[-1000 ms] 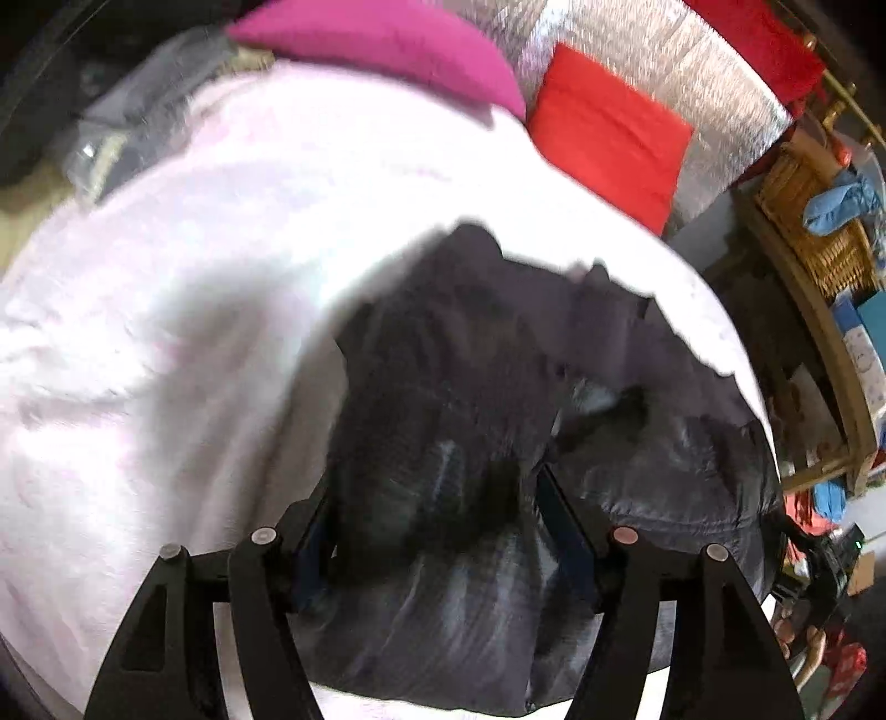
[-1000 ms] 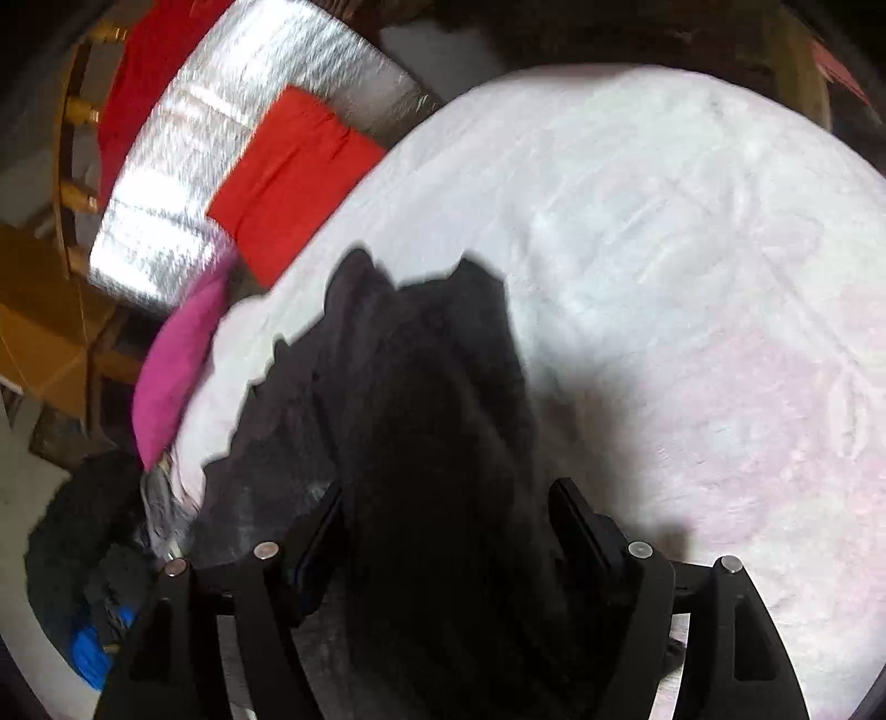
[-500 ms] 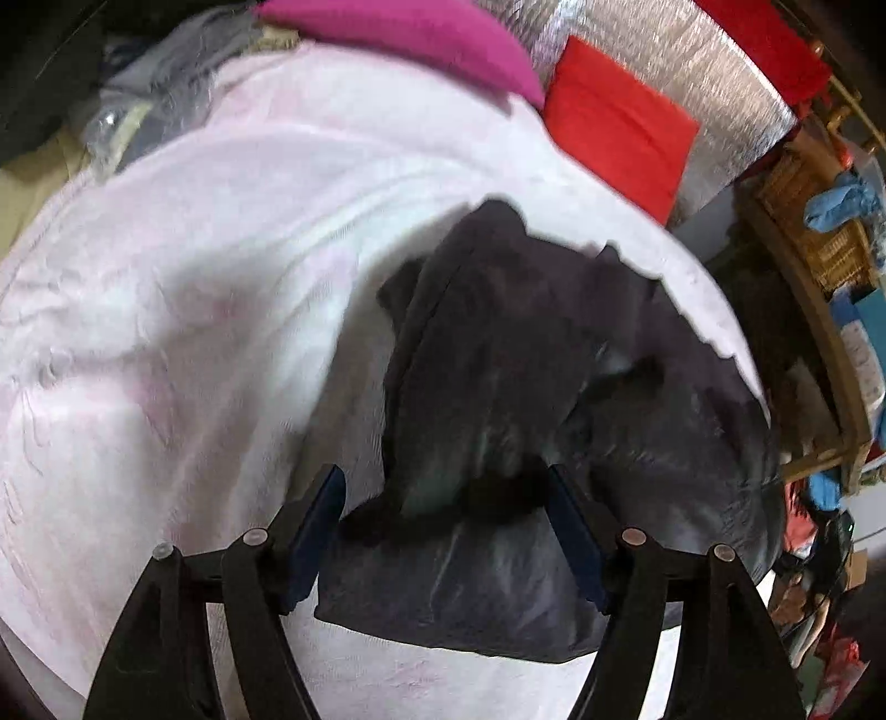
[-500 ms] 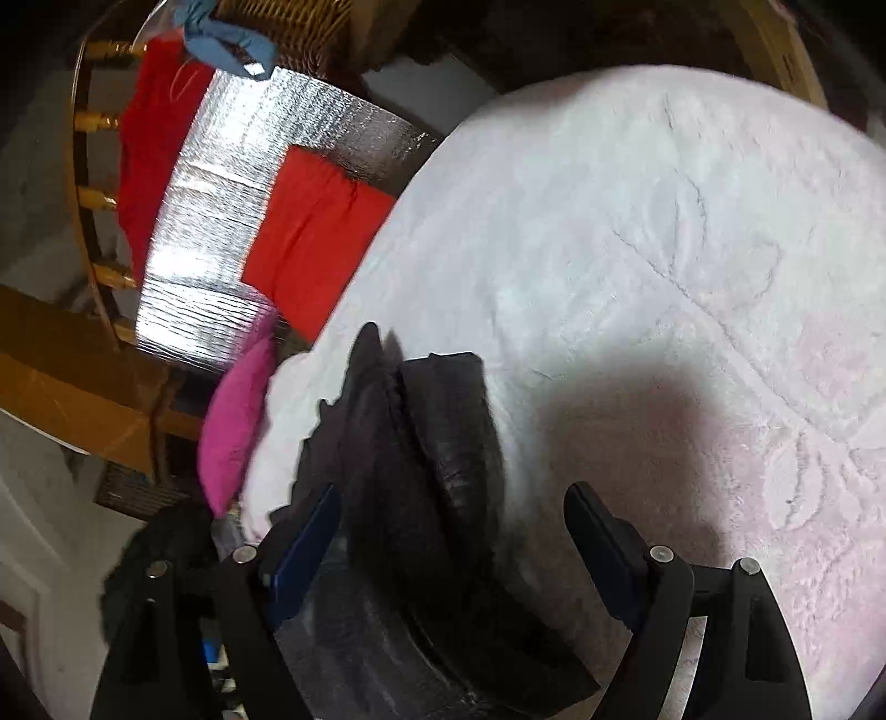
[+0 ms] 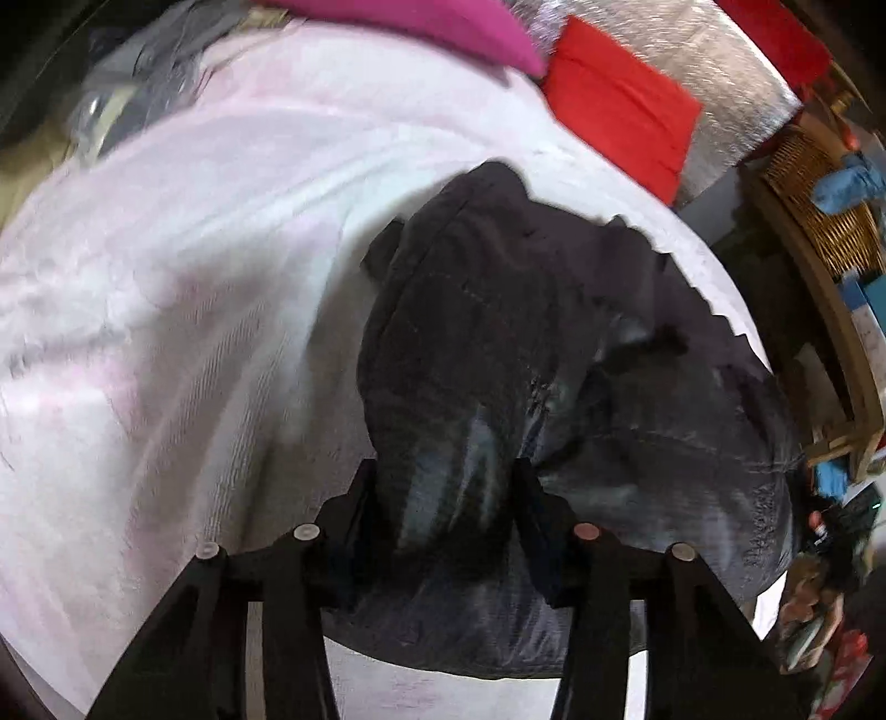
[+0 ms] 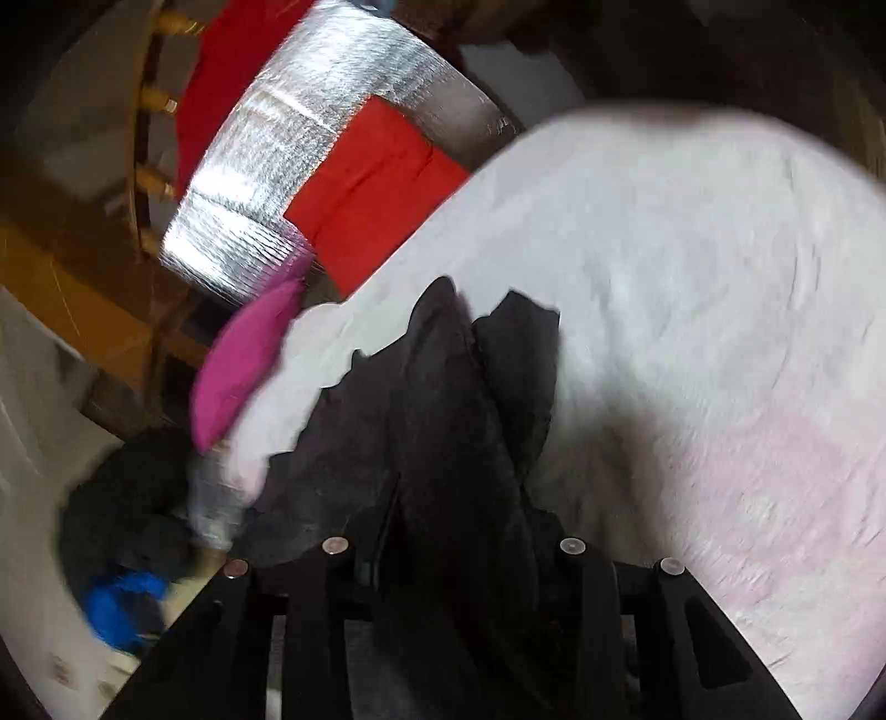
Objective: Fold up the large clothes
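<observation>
A large dark grey garment (image 5: 498, 332) lies bunched on a white and pink blanket (image 5: 194, 249). My left gripper (image 5: 448, 498) is shut on a thick fold of the garment, which bulges up between its fingers. In the right wrist view the same dark garment (image 6: 443, 399) runs from the blanket (image 6: 692, 277) back into my right gripper (image 6: 459, 526), which is shut on another fold of it. The fingertips of both grippers are hidden by cloth.
A pink cushion (image 5: 415, 22), a red cushion (image 5: 620, 122) and a silver foil panel (image 6: 310, 138) stand at the blanket's far edge. A wicker basket (image 5: 819, 210) and wooden shelves stand on the right. Dark and blue clothes (image 6: 127, 554) lie beyond the blanket's left edge.
Both grippers were wide open around the garment half a second ago; both have now closed on folds of it. The views are blurred by motion.
</observation>
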